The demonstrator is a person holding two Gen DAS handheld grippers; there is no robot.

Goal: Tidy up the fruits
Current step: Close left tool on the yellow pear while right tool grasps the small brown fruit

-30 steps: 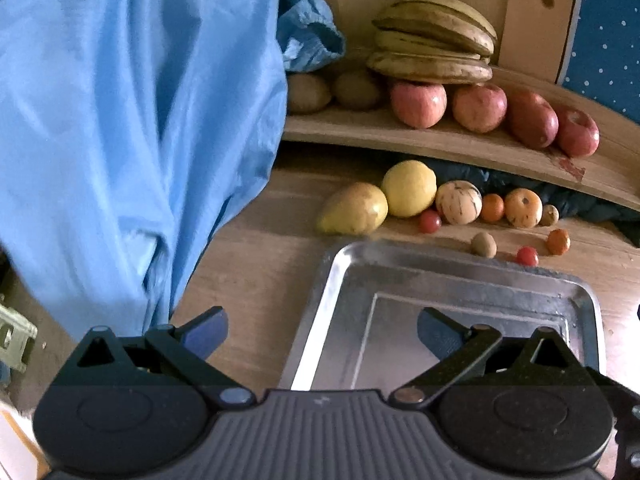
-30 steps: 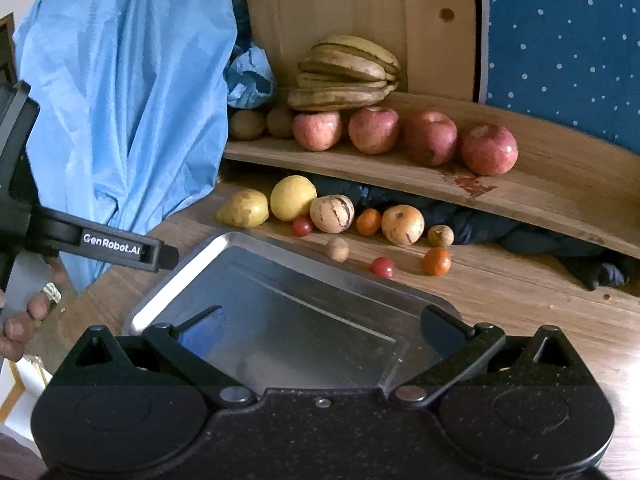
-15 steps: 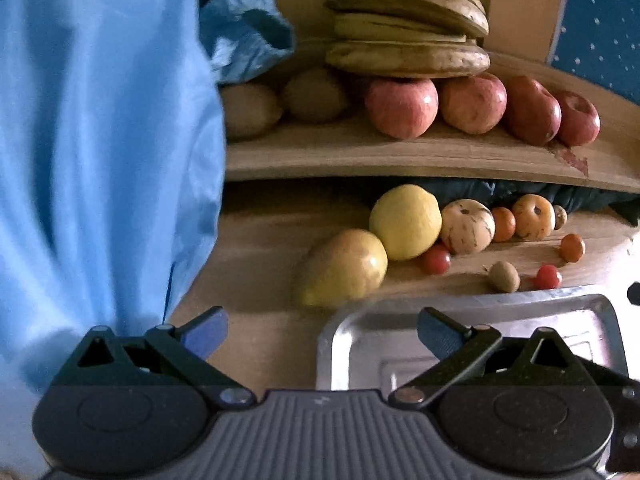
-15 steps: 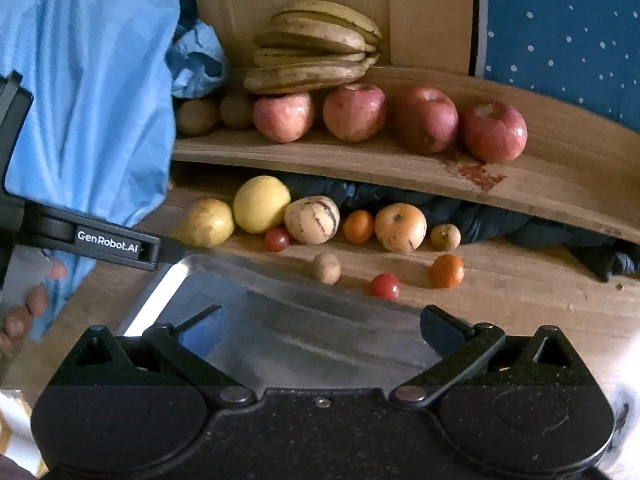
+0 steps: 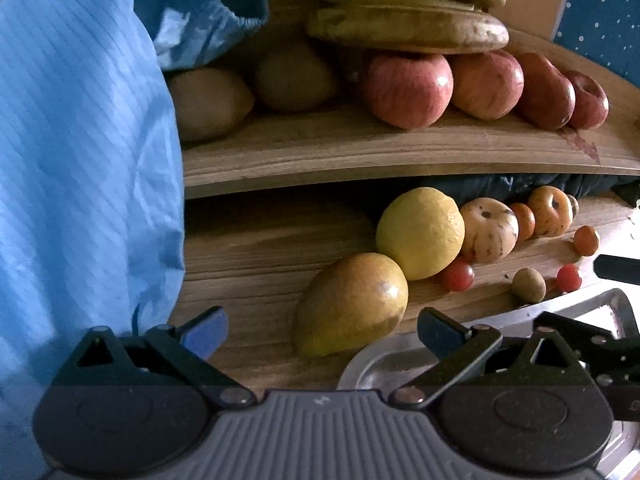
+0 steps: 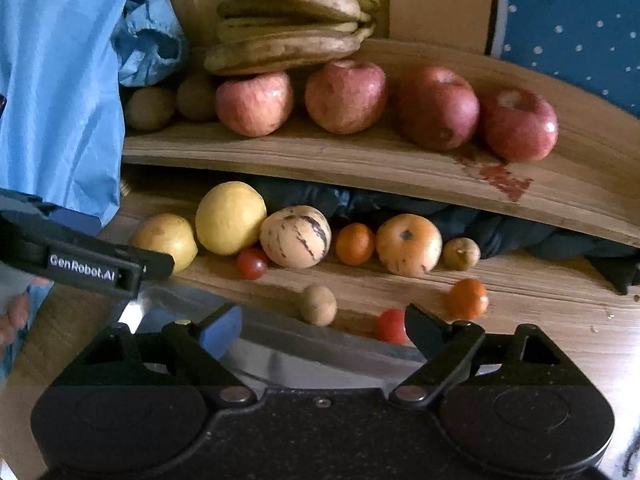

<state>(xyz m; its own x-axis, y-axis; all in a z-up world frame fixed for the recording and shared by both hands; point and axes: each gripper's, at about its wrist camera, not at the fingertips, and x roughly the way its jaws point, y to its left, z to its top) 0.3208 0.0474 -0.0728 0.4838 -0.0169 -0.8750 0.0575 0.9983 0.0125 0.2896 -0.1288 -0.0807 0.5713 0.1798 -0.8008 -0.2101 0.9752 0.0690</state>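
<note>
Left gripper (image 5: 322, 330): jaws spread wide, nothing between the pads. It is aimed at the yellow-green mango (image 5: 352, 304) lying just ahead on the wooden tabletop (image 5: 256, 256), beside the corner of the metal tray (image 5: 616, 300).

Right gripper (image 6: 322, 332): jaws apart but have just been closing a little; nothing is between them, only the tray's far rim (image 6: 312, 344) below. Ahead of it lie a small brown fruit (image 6: 318, 305), possibly a kiwi or longan, though the view is too soft to say, and a cherry tomato (image 6: 391, 326) just past the rim.

Loose fruit sits in a row on the tabletop under the shelf (image 6: 360, 160): mango, lemon-yellow round fruit (image 6: 231, 218), striped pepino melon (image 6: 296, 237), small orange (image 6: 355, 243), a larger orange-yellow fruit (image 6: 409, 244). Apples (image 6: 346, 96) and a bunch of bananas (image 6: 292, 28) rest on the shelf above.

Handling, as judged:
- Mango: fairly heavy, smooth waxy skin, tapered. Take it across the fat middle, pads on the long sides; a grip near the pointed end would likely squirt it out. Firm but bruisable, so moderate squeeze.
- Cherry tomato: light, thin-skinned, round, rolls freely. Close gently across its widest part.
- Small brown fruit: light, rougher skin, less slippery; centre it between the pads.
- Pepino: soft flesh, dents easily.
</note>
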